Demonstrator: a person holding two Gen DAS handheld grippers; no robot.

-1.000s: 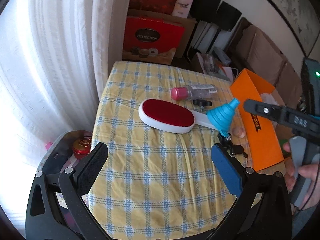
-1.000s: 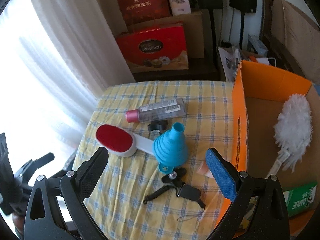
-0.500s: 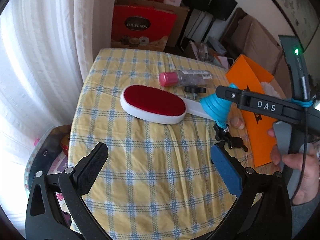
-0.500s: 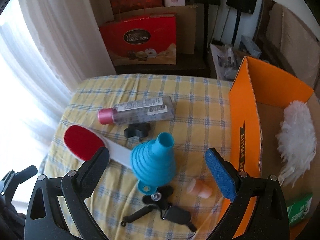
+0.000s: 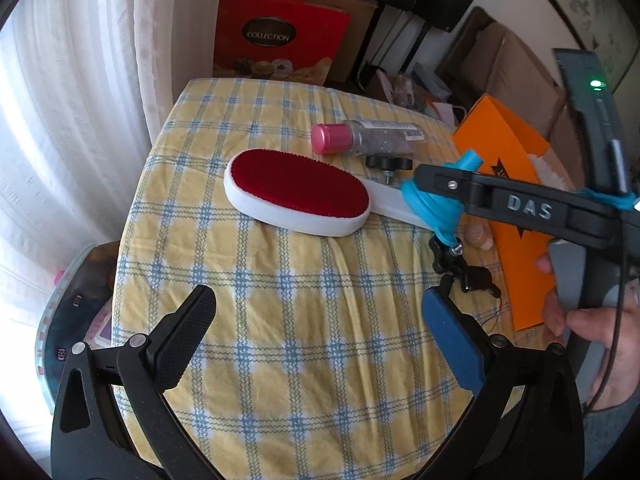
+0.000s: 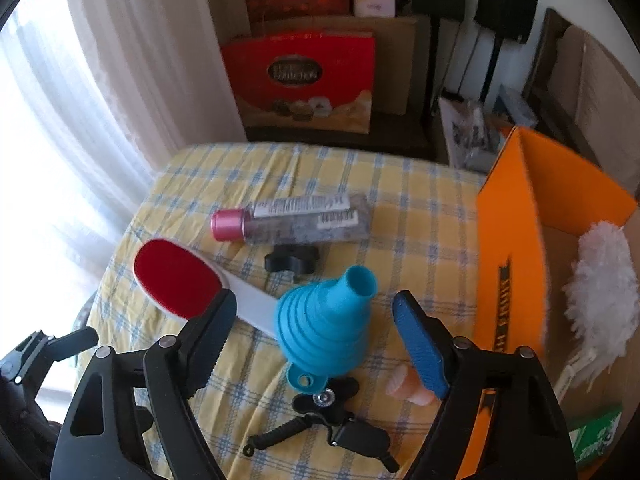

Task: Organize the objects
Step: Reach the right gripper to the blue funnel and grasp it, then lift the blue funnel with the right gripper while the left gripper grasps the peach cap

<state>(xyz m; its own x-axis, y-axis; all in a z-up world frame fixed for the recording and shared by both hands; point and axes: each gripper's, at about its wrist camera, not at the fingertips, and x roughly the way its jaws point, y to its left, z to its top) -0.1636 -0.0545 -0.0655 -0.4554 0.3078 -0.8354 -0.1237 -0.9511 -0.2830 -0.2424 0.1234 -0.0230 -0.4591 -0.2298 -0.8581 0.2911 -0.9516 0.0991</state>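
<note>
Now blue funnel (image 6: 326, 330) between closing right tongs (image 6: 312, 340), untouched.

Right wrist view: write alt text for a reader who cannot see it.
The right gripper is closing around a blue collapsible funnel on a yellow checked tablecloth, its pads not yet touching. Behind it lie a red lint brush and a pink-capped bottle; to the right, an orange box holds a white duster.

Home living room: sheer curtains (image 5: 68, 128) left, checked tablecloth (image 5: 280, 300) near, gift boxes (image 6: 300, 76) far, sofa (image 5: 516, 68) far right.
</note>
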